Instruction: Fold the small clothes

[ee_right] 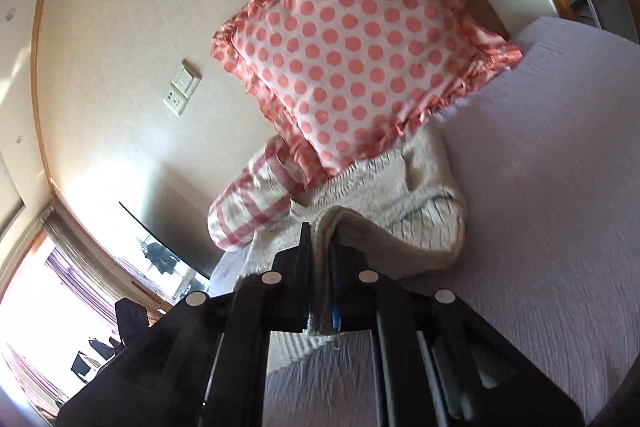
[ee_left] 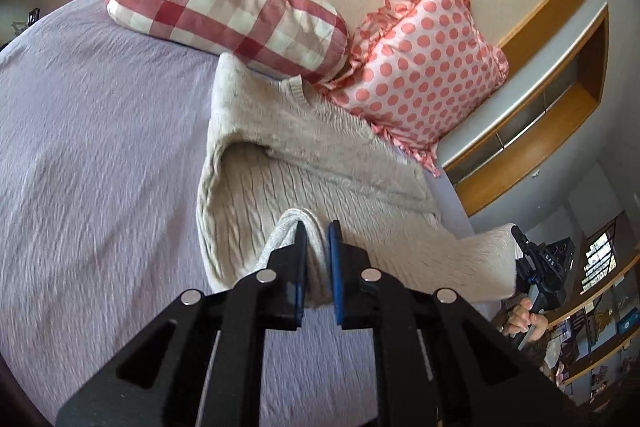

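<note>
A beige cable-knit sweater (ee_left: 304, 147) lies on the lilac bedspread (ee_left: 92, 147), partly folded over itself. My left gripper (ee_left: 318, 231) is shut on a bunched edge of the sweater and holds it lifted. My right gripper (ee_right: 320, 231) is shut on another edge of the sweater (ee_right: 404, 211), which shows as a cream fold between its fingers. The right gripper also shows in the left wrist view (ee_left: 520, 239), at the far end of the lifted hem, with the person's hand below it.
A red-checked bolster (ee_left: 228, 3) and a pink polka-dot cushion (ee_left: 424, 55) lean on the wall behind the sweater. The cushion (ee_right: 352, 43) touches the sweater's far edge. Wooden shelves (ee_left: 560, 99) stand at the right. A wall socket (ee_right: 182, 91) is on the cream wall.
</note>
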